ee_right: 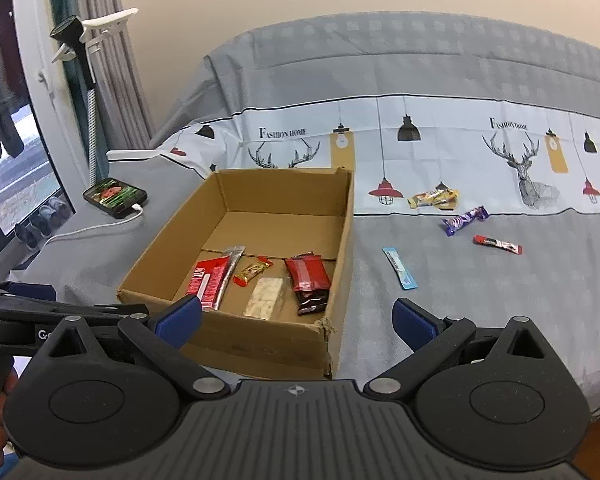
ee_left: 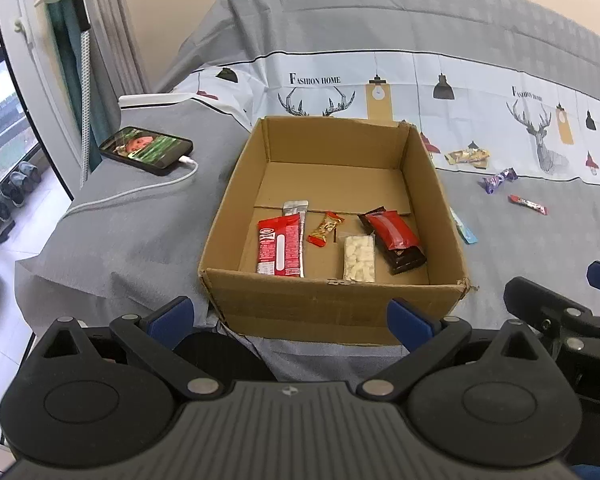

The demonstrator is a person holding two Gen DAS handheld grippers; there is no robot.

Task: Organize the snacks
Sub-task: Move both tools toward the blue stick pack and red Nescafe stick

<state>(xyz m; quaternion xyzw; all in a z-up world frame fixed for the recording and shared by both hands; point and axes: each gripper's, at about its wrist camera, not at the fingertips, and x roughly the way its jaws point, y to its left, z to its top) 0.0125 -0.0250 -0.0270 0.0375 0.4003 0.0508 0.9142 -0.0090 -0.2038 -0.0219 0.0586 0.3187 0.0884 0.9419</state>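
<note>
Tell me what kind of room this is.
Most likely a bedroom at home: the cardboard box sits on a bed with printed bedding, a phone charges beside it, and shoes line the window.

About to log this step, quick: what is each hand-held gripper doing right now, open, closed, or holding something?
Left hand-held gripper: open, holding nothing, in front of the cardboard box.
Right hand-held gripper: open, holding nothing.

A brown cardboard box [ee_right: 336, 240] is seen on grey bedding [ee_right: 500, 300]. At two o'clock, a purple wrapper [ee_right: 465, 219] and a light-blue stick [ee_right: 399, 268] are seen beside black deer prints [ee_right: 520, 168].
</note>
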